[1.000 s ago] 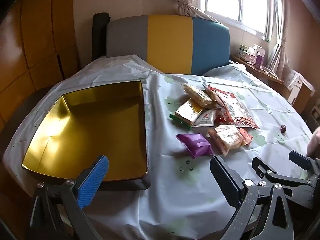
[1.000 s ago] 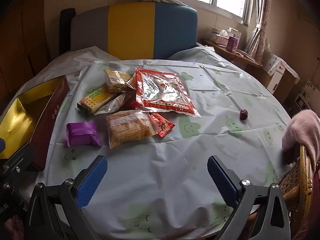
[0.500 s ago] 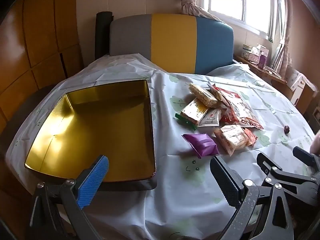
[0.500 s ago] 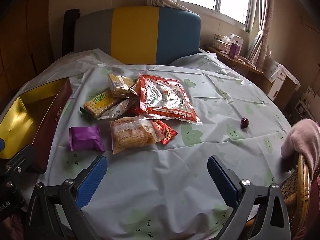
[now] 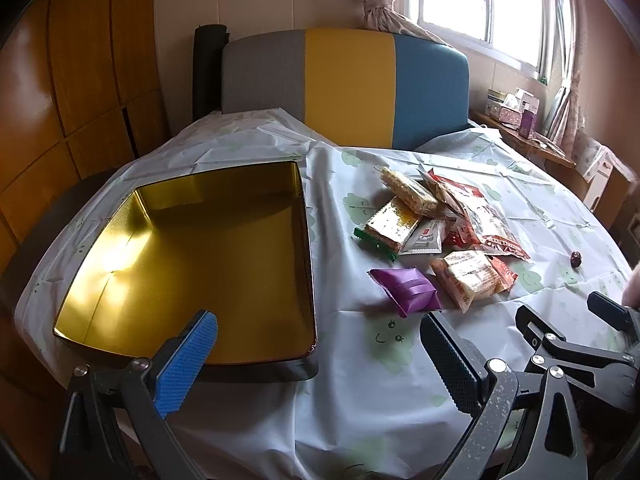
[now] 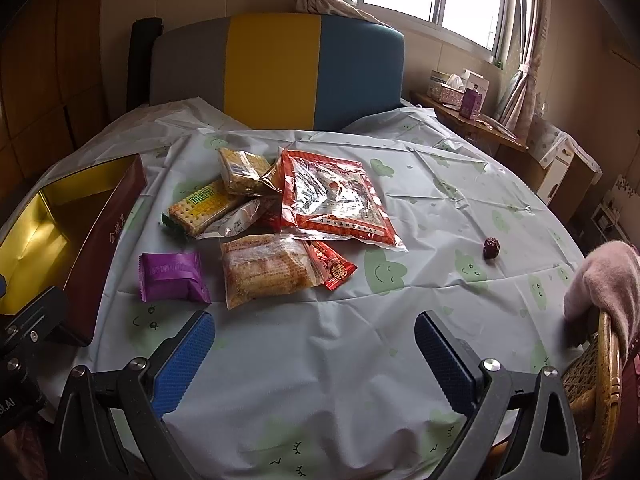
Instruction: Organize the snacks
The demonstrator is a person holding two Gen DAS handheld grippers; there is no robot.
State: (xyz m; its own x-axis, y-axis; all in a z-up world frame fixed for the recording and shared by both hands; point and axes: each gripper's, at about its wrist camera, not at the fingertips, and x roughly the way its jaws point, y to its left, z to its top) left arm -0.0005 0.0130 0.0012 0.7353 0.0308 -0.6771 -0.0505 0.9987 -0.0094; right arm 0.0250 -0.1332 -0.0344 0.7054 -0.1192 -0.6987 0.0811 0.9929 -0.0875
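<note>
A gold-lined tin box [image 5: 192,264] lies open and empty on the table's left; its red-brown side wall [image 6: 108,240] shows in the right wrist view. A pile of snack packets lies mid-table: a purple packet [image 6: 172,276] [image 5: 406,290], an orange cracker bag [image 6: 268,272] [image 5: 468,276], a green-edged biscuit pack [image 6: 200,208], a yellow pack [image 6: 244,168] and a large red-and-clear bag [image 6: 332,200]. My left gripper [image 5: 320,354] is open and empty above the box's near right corner. My right gripper [image 6: 316,356] is open and empty over bare cloth in front of the pile.
A small dark red fruit [image 6: 491,247] lies alone at the right. A wicker chair with a pink cloth [image 6: 608,292] stands at the table's right edge. A grey, yellow and blue chair back [image 6: 276,72] rises behind the table. The white cloth [image 6: 360,340] covers the round table.
Both grippers have drawn back and risen slightly, so the box and the snack pile sit a little farther ahead. Both stay open; nothing on the table has moved.
</note>
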